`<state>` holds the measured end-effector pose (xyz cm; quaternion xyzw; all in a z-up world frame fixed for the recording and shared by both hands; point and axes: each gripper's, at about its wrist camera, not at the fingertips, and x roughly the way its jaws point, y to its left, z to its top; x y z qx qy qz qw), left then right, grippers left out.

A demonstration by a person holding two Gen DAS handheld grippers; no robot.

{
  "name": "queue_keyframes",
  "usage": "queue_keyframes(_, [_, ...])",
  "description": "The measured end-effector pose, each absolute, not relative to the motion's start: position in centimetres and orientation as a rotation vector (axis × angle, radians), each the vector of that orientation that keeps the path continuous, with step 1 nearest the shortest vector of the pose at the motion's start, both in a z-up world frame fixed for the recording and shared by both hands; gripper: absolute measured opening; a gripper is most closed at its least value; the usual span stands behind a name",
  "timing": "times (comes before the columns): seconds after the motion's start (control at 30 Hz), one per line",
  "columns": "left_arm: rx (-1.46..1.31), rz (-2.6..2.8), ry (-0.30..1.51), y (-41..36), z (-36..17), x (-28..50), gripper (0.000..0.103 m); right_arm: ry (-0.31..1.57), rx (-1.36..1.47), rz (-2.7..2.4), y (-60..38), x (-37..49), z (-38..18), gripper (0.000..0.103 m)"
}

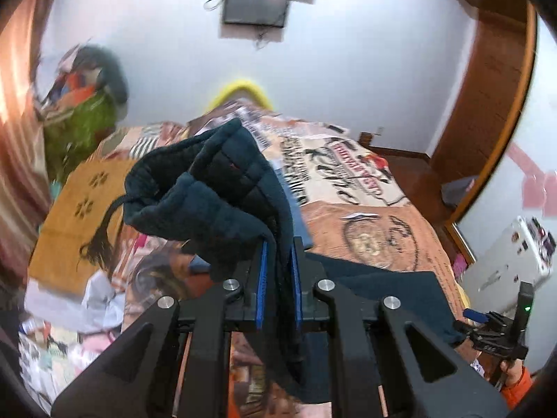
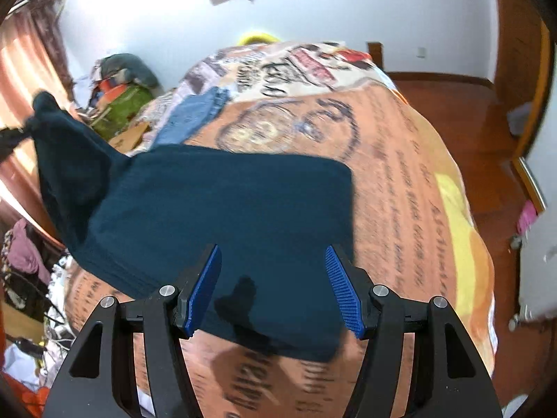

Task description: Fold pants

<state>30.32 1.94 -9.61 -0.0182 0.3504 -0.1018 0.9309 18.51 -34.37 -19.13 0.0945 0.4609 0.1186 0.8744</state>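
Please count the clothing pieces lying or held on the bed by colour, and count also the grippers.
Dark teal pants, held up at the waistband end: 1
Light blue jeans, lying on the bedspread: 1
Grippers: 2, the left gripper shut on the pants, the right gripper open
Total: 4

One pair dark teal knit pants (image 2: 222, 209). One light-blue denim garment (image 2: 193, 118). One printed orange-and-cream bedspread (image 2: 400, 174). One wall-mounted black screen (image 1: 256, 8). Two black grippers with blue ribbed pads: left (image 1: 278, 264), right (image 2: 273, 289).
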Motion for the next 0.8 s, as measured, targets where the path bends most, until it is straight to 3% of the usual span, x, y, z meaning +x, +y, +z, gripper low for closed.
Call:
queue_keyframes(0.43, [0.129, -0.485, 0.703, -12.7, -8.0, 29.5, 0.011, 0.99, 0.274, 0.307, -35.1, 18.3, -22.5, 0.063])
queue_keyframes(0.53, [0.184, -0.584, 0.727, -16.8, -9.4, 28.6, 0.011, 0.988, 0.281, 0.317, -35.4, 18.2, -22.6, 0.063])
queue_keyframes(0.57, [0.195, -0.623, 0.739, -17.8, -10.1, 28.2, 0.0, 0.988, 0.284, 0.321, -35.5, 18.1, -22.6, 0.063])
queue_keyframes(0.8, [0.353, -0.789, 0.873, -24.3, -16.1, 25.4, 0.0, 0.98, 0.318, 0.326, -36.3, 17.5, -22.5, 0.062])
